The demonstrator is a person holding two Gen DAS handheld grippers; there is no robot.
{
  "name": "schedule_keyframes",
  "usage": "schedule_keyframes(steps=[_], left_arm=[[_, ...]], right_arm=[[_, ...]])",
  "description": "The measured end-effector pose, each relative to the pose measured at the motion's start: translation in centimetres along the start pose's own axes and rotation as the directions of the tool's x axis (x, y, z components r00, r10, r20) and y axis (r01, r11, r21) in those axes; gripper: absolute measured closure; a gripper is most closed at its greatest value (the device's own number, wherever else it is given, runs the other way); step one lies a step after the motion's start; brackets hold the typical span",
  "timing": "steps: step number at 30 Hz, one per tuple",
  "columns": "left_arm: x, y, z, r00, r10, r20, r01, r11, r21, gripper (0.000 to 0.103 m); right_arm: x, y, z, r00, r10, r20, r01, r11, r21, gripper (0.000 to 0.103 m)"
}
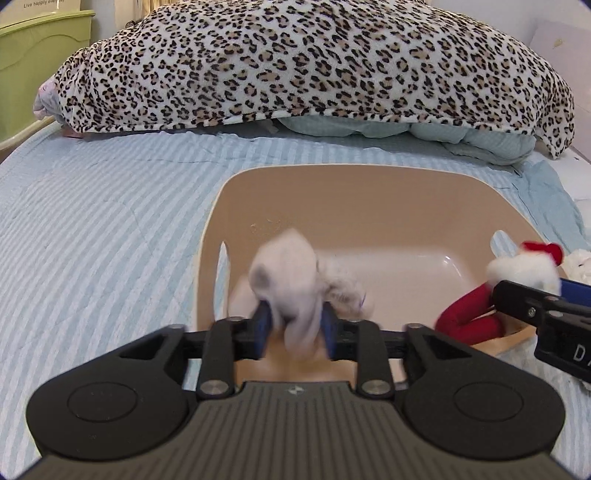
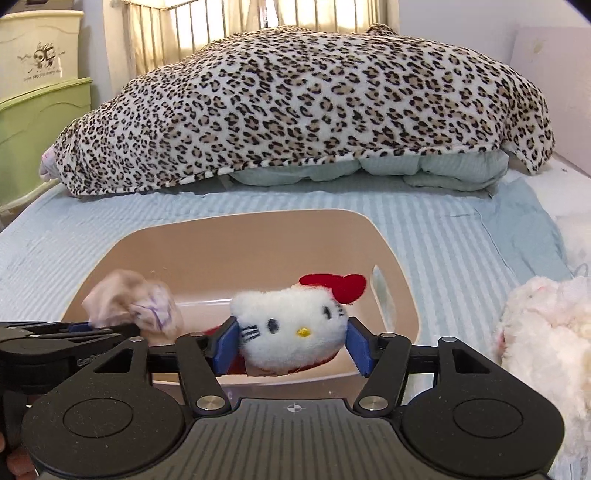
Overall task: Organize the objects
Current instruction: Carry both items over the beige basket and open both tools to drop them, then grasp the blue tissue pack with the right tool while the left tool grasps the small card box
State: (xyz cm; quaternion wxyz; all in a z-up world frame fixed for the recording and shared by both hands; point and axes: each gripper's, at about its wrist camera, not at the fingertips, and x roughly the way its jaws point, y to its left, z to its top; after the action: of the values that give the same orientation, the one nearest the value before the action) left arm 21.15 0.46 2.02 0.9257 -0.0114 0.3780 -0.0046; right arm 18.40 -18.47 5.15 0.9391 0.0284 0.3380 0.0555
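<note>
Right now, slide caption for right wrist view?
Right gripper holds cat plush over tan bin on bed.

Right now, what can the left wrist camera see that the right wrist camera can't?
Only the left wrist view shows the cat toy's red body and the left gripper head-on, shut on the blurred white cloth bundle.

Only the right wrist view shows the white plush cat toy's face with red bow between the right gripper's blue pads, the cream cartoon drawer, and the window bars.

Both show the tan plastic basin, the leopard-print blanket, the striped blue bedsheet, and a fluffy white toy.
</note>
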Motion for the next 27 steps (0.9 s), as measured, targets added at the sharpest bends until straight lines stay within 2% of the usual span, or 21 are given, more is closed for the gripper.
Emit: schedule_keyframes(steps=[1, 2, 3, 5, 7, 10, 14, 21, 27], left_arm=[[-0.5, 0.1, 0.2, 1.0, 0.001, 0.001, -0.001, 1.0, 0.005, 0.043], [-1.1, 0.3, 0.3, 1.0, 0.005, 0.003, -0.005, 1.0, 0.007, 0.033], [-1.8, 0.5, 0.5, 1.0, -0.004, 0.013, 0.004, 1.0, 0.006, 0.032], [-3.1, 0.9, 0.8, 0.999, -0.032, 0.02, 0.032, 0.999, 0.0, 0.025], [-4.4, 1.3, 0.9, 0.999, -0.017, 0.033, 0.018, 1.0, -0.008, 0.016], [-6.1, 2.0, 0.6, 0.999, -0.006, 0.052, 0.005, 1.0, 0.011, 0.015], [-7.0, 3.1, 0.0, 0.999, -0.021, 0.036, 0.02, 0.999, 0.031, 0.015], [-5.9, 5.1, -2.6, 0.998, 0.003, -0.056, 0.001, 0.997, 0.072, 0.015], [-3.4, 5.7, -4.7, 0.989, -0.017, -0.144, 0.04, 0.986, 0.163, 0.015]], right_arm=[[-0.3, -0.1, -0.1, 1.0, 0.008, 0.001, -0.008, 1.0, 0.012, 0.031], [-0.8, -0.3, -0.2, 1.0, 0.015, 0.0, -0.015, 1.0, 0.02, 0.022], [-1.2, -0.5, -0.3, 1.0, 0.02, 0.0, -0.02, 1.0, 0.023, 0.017], [-2.4, -0.8, -0.6, 1.0, 0.022, 0.015, -0.023, 1.0, 0.016, 0.0], [-3.7, -1.0, -1.0, 0.999, 0.021, 0.03, -0.021, 1.0, -0.003, 0.0], [-5.2, -1.3, -1.6, 0.999, 0.032, 0.014, -0.031, 0.999, -0.039, 0.0], [-6.2, -1.4, -3.0, 0.999, 0.043, -0.024, -0.045, 0.995, -0.089, 0.0], [-5.7, -0.3, -5.3, 0.989, 0.071, -0.128, -0.088, 0.987, -0.135, 0.0], [-4.4, 0.7, -6.8, 0.973, 0.105, -0.207, -0.132, 0.983, -0.124, 0.0]])
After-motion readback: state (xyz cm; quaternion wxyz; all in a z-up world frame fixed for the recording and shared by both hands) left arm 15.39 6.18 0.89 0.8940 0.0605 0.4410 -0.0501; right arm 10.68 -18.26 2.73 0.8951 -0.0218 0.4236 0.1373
